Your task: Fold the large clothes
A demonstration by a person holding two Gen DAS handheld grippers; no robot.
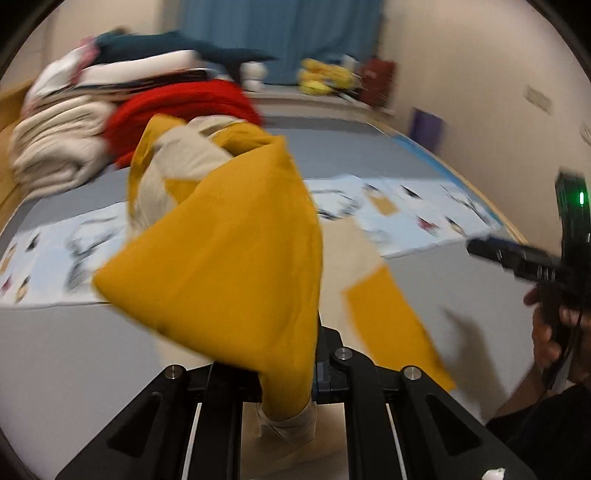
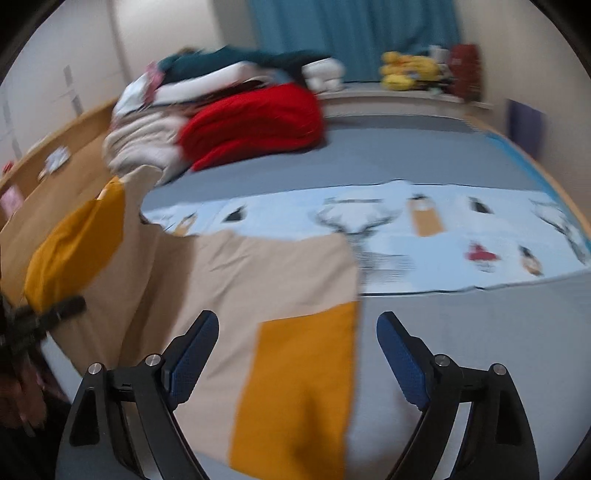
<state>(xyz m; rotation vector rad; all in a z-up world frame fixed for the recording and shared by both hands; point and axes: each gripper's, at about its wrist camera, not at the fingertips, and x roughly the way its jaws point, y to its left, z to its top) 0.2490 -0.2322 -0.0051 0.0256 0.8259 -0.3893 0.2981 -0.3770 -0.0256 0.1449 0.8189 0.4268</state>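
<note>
Mustard-and-beige garment (image 1: pixel 229 251), partly lifted above a bed with a grey sheet (image 1: pixel 332 155): in the left wrist view one end of the cloth is bunched and pinched between the nearly closed jaws of the left gripper (image 1: pixel 291 402), from which a mustard fold billows up and away, with a beige panel showing behind it; a further mustard panel trails down to the right onto the grey sheet. In the right wrist view the rest of the same garment (image 2: pixel 258 280) lies spread on the bed, a beige field with a mustard rectangle at its near edge, rising at the left toward the raised corner, where the left gripper (image 2: pixel 55 310) appears as a dark blurred shape. The right gripper (image 2: pixel 297 354) hovers over the near mustard panel with its jaws wide apart; the blue fingers (image 2: pixel 402 362) stand clear of the cloth and hold nothing. The right gripper also shows at the right edge of the left wrist view (image 1: pixel 517 258), carried by a hand (image 1: pixel 550 332). Beyond the garment a pale blue printed cloth (image 2: pixel 461 229) with stag and figure motifs lies flat across the bed. Farther back a pile of clothes (image 2: pixel 229 110) includes a red item, cream folds and a dark teal piece. A blue curtain (image 2: pixel 354 33) hangs behind, with yellow soft toys (image 2: pixel 406 70) on a ledge; both views are motion-blurred
</note>
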